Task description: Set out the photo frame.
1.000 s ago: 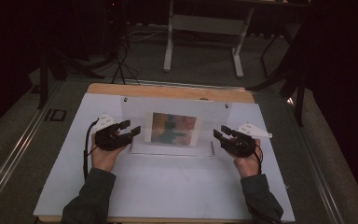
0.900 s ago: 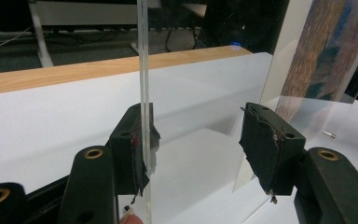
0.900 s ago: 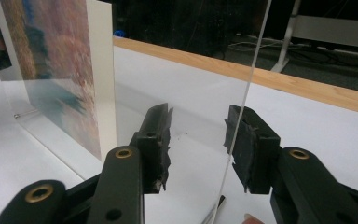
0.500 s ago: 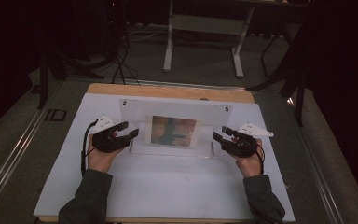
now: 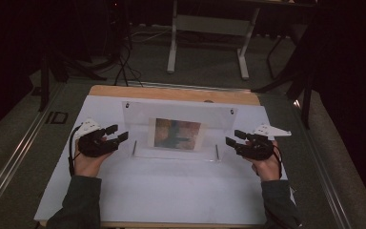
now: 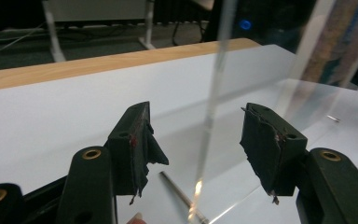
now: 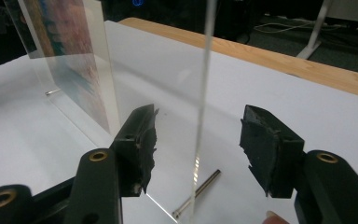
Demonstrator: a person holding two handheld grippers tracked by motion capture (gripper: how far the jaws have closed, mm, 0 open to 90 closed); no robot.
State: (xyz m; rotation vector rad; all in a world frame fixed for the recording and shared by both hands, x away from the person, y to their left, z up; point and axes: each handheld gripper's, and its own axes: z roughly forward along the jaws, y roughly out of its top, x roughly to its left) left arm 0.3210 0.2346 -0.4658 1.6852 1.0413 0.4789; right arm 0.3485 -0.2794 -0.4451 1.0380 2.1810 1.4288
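A clear acrylic frame (image 5: 178,114) stands upright on the white table top, with a colourful picture (image 5: 177,134) in its middle. My left gripper (image 5: 120,133) is at the frame's left edge and my right gripper (image 5: 233,137) at its right edge. Both are open. In the left gripper view the panel's edge (image 6: 212,107) rises between the jaws of the left gripper (image 6: 196,135), touching neither pad. The right gripper view shows the same: the edge (image 7: 203,93) stands in the gap of the right gripper (image 7: 196,140). A metal standoff pin (image 6: 179,196) (image 7: 198,193) lies at each lower corner.
A white sheet (image 5: 171,191) covers most of the table, with a wooden strip (image 5: 171,93) along the far edge. Beyond it stand a white stand's legs (image 5: 174,43) and cables on the dark floor. Metal rails (image 5: 9,162) run along both table sides.
Both hands have eased outward a little, away from the frame's middle. The frame still stands in place and the jaws stay open.
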